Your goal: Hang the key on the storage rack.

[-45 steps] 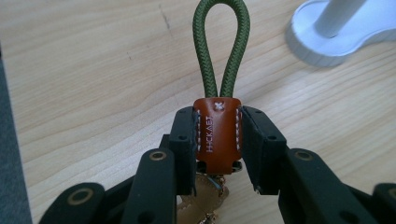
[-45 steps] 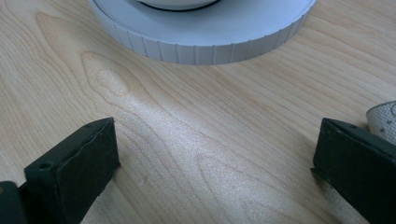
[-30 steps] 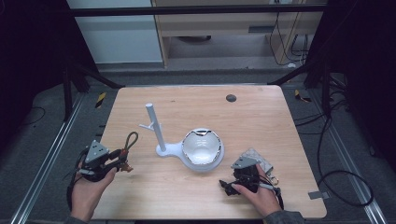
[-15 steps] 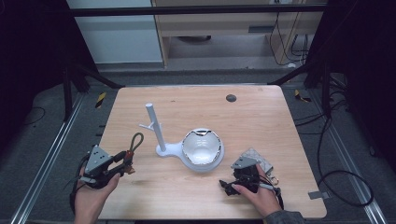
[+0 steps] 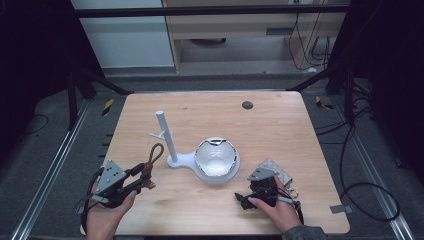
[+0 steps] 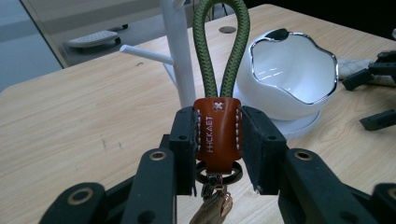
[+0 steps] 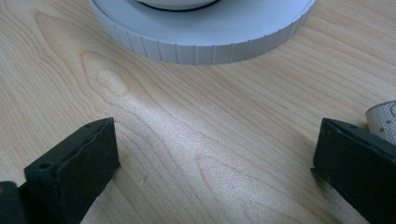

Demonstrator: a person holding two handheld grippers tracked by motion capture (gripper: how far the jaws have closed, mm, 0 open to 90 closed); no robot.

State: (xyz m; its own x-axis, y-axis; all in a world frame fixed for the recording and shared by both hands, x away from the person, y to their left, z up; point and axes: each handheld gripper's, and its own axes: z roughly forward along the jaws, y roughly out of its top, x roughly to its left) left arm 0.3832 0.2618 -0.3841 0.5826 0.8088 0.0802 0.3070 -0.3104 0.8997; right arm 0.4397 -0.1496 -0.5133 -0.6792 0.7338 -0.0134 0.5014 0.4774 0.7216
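Note:
A key fob, a brown leather tag with a green cord loop, is pinched between the jaws of my left gripper. A ring and key hang below the tag. In the high view the left gripper is at the near left of the table, with the loop pointing at the white peg stand. The stand's round base carries a white bowl with a chrome rim. My right gripper rests on the table near right, jaws wide apart over bare wood.
A patterned cloth pouch lies just behind the right gripper, and its edge shows by the right jaw. A dark round grommet sits in the far part of the wooden table. Metal frame rails run along both sides.
My left gripper has shifted right and slightly up with the key fob, bringing the green loop closer to the stand. The right gripper has stayed where it was.

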